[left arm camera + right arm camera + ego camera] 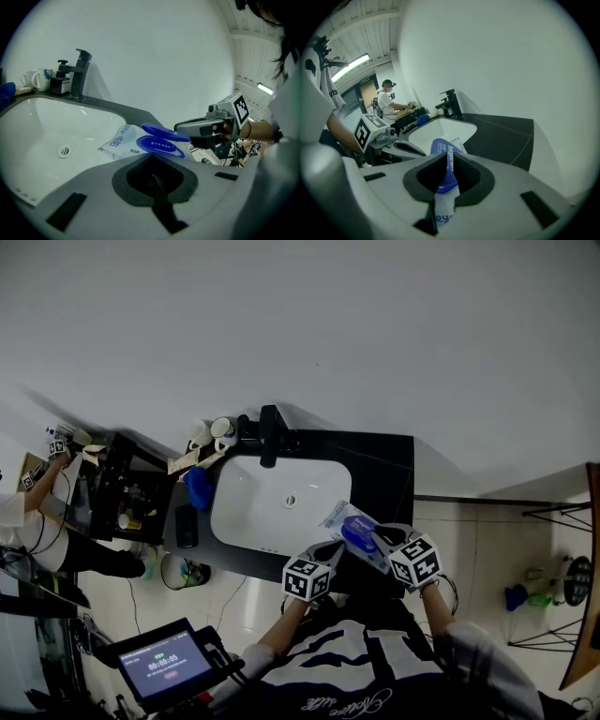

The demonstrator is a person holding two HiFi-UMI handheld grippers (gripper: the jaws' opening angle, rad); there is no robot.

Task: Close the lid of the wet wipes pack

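Note:
The wet wipes pack (343,525) is white with a blue oval lid and is held above the front right rim of the sink. Its blue lid flap (164,132) stands half raised over the blue lid base (158,146). My right gripper (446,157) is shut on the pack (445,161), which runs edge-on between its jaws; it also shows as the right gripper (199,127) at the pack's far end. My left gripper (151,153) has its jaws together, tip at the pack's near edge, just under the lid. In the head view the left gripper (330,549) and right gripper (382,538) flank the pack.
A white sink basin (272,502) is set in a black countertop (384,465), with a black faucet (269,437) behind it. Cups (211,432) and a blue cloth (197,486) lie at the back left. A timer screen (169,667) is lower left; another person (37,502) works at far left.

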